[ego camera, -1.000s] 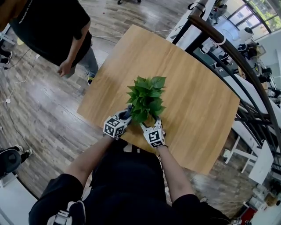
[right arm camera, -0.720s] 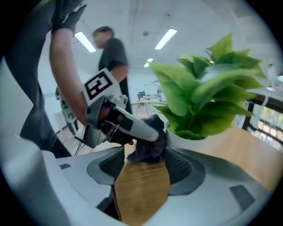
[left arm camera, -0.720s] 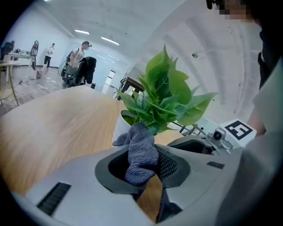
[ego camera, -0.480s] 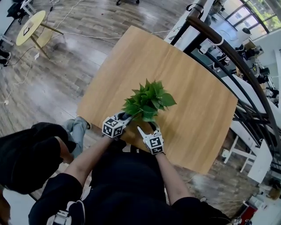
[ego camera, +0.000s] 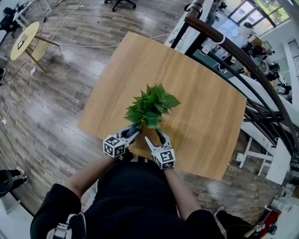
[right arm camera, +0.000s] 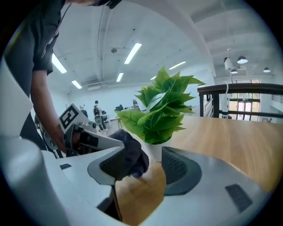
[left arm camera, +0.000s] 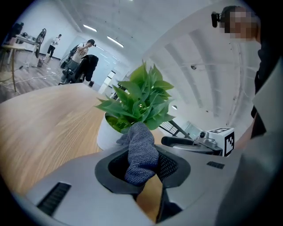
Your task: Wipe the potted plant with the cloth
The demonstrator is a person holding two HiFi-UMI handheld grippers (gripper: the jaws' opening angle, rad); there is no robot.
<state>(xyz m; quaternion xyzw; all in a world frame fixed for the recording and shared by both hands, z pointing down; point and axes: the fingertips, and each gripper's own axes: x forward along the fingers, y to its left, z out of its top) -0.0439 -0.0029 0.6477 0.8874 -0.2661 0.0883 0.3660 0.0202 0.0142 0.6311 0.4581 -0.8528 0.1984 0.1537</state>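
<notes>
While left gripper pinches grey cloth beside potted plant by near edge of table, right gripper jaws spread, empty.

A light wooden table with rounded corners stands on a grey-brown plank floor. Thin cables trail across the floor near a small round yellow table at the far left. A curved railing with a dark handrail runs along the wooden table's right side, windows show at the top right corner, and strip lights glow on the white ceiling
</notes>
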